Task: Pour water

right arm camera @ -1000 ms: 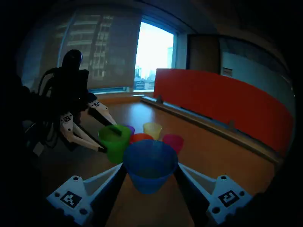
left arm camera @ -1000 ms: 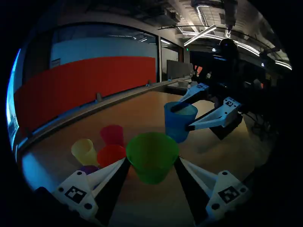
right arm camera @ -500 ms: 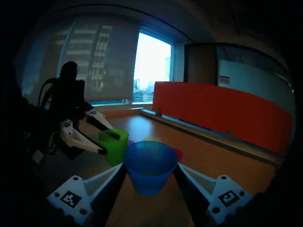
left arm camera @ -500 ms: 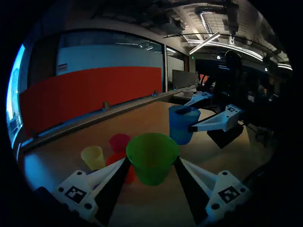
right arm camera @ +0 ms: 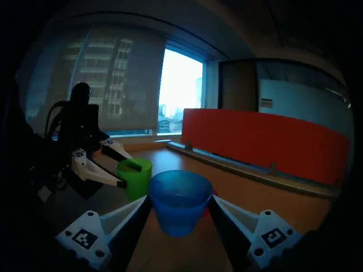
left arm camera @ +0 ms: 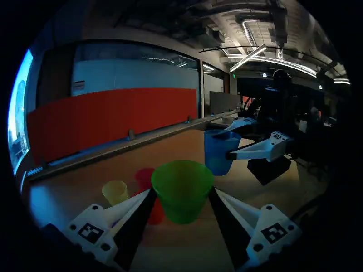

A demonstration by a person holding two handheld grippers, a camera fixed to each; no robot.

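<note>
My left gripper [left arm camera: 182, 194] is shut on a green cup [left arm camera: 181, 174], held upright above the wooden table [left arm camera: 172, 145]. In the right gripper view the same green cup [right arm camera: 136, 179] hangs left of centre in the left gripper [right arm camera: 126, 172]. My right gripper [right arm camera: 180, 198] is shut on a blue cup [right arm camera: 179, 215], also upright and lifted. In the left gripper view that blue cup [left arm camera: 218, 156] is up and to the right of the green one, a short gap away, held by the right gripper [left arm camera: 223, 144]. I cannot tell what either cup holds.
A yellow cup [left arm camera: 115, 191] and a pink-red cup [left arm camera: 145, 176] stand on the table to the lower left, with another red cup [left arm camera: 157, 214] partly behind my left finger. A red partition [left arm camera: 113, 113] and a ledge run along the table's far side. A person stands behind each far gripper.
Both grippers have risen with their cups. The loose cups on the table have dropped lower in both views and are partly hidden behind the held cups. The blue and green cups keep about the same gap.
</note>
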